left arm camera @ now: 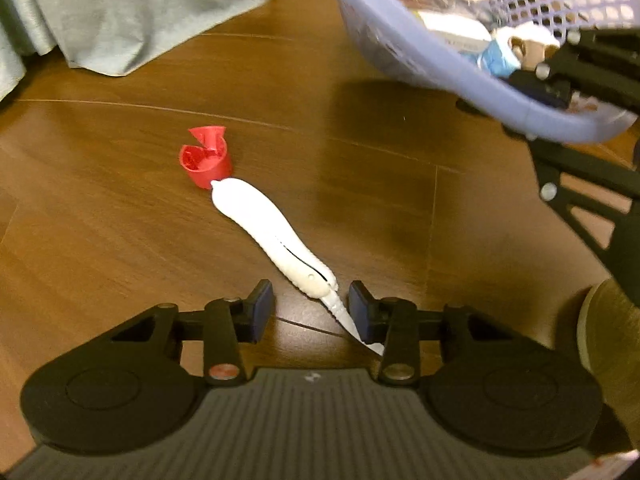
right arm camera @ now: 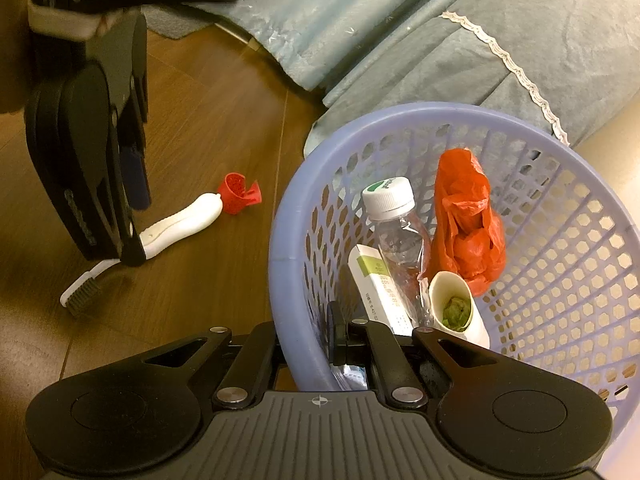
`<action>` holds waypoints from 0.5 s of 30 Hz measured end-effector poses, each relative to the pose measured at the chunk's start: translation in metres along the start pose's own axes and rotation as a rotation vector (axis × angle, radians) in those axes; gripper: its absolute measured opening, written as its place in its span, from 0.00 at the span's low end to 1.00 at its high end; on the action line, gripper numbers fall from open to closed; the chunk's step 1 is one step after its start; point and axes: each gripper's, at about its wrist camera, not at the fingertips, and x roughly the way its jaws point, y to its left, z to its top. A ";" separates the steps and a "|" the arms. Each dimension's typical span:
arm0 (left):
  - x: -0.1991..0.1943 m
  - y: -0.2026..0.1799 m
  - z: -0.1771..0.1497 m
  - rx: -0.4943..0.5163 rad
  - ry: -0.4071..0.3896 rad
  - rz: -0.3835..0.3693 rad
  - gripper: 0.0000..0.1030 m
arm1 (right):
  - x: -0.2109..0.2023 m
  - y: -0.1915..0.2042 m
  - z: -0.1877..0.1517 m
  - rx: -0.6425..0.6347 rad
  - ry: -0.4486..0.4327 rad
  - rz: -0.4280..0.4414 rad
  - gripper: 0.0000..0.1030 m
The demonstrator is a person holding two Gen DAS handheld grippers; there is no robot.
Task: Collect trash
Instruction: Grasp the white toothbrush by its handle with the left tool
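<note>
The basket (right arm camera: 472, 128), lower right, hangs from the right tongs (right arm camera: 340, 340), pinched on its rim. Left tongs (left arm camera: 310, 312) straddle the toothbrush (left arm camera: 276, 236) neck on the floor, unclosed; centring before squeezing should prevent slipping.

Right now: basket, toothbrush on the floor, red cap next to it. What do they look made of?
Basket: moulded plastic, lavender, matte; perforated walls, thick smooth rim.
Toothbrush: hard white plastic, slightly glossy, ribbed grip; dark bristles.
Red cap: thin glossy plastic, apparently; its flap looks torn and bent.
</note>
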 end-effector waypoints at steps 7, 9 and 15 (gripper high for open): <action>-0.005 0.007 -0.011 0.029 0.031 0.017 0.08 | -0.001 0.001 0.000 0.003 0.002 -0.001 0.02; -0.013 0.011 -0.020 0.044 0.040 0.034 0.06 | -0.001 0.001 -0.001 0.004 0.001 -0.003 0.02; -0.047 0.027 -0.065 0.116 0.084 0.094 0.06 | -0.001 0.000 -0.001 0.010 -0.001 -0.003 0.02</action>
